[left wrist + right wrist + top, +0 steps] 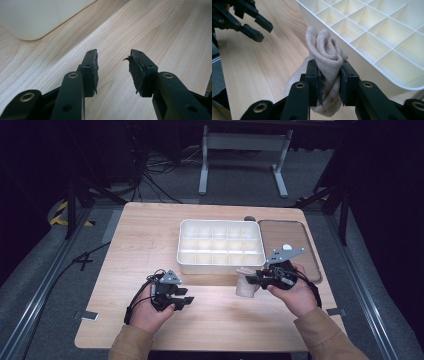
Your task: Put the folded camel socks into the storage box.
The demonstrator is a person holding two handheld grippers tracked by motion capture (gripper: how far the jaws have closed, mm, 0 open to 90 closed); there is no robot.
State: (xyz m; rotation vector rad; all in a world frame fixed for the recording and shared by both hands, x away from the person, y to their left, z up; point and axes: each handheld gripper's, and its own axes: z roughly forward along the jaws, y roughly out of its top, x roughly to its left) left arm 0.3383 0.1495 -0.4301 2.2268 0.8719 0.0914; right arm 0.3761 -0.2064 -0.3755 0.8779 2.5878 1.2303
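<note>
One rolled sock in your right gripper [329, 82], beside the white tray.
You have the beige sock [324, 52] clamped at its middle, long axis running up between the jaws, rolled end toward the tray [372, 65]. It hangs just off the tray's front wall, near the front right corner; the cells lie beyond it, toward the tabletop's far edge. Your left gripper [113, 72] stands partly open with nothing in it, near the tabletop's front edge, farther from the tray. No labels or writing can be read.
</note>
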